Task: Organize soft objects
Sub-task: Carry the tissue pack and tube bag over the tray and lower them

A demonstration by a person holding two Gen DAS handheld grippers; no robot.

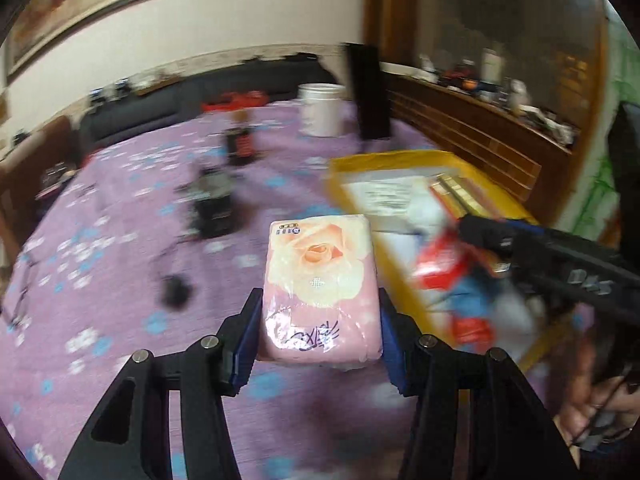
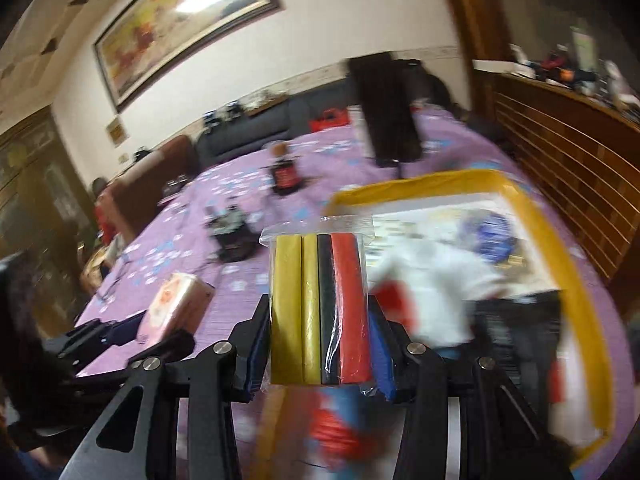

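My left gripper [image 1: 320,320] is shut on a pink tissue pack [image 1: 320,280] printed with a peach rose, held above the purple flowered tablecloth [image 1: 120,280]. My right gripper [image 2: 318,320] is shut on a clear bag of yellow, black and red foam strips [image 2: 320,308], held upright near the yellow tray [image 2: 560,264]. In the right wrist view the tissue pack [image 2: 176,304] shows at the lower left in the left gripper. In the left wrist view the right gripper's black body [image 1: 560,256] reaches in over the tray [image 1: 360,160].
The yellow tray holds blurred white, red and blue soft items [image 1: 460,264]. On the cloth stand a dark bottle [image 1: 240,140], a black device [image 1: 212,204], a white tub [image 1: 322,108] and a tall black box [image 1: 370,92]. A wooden slatted sideboard [image 1: 480,132] runs along the right.
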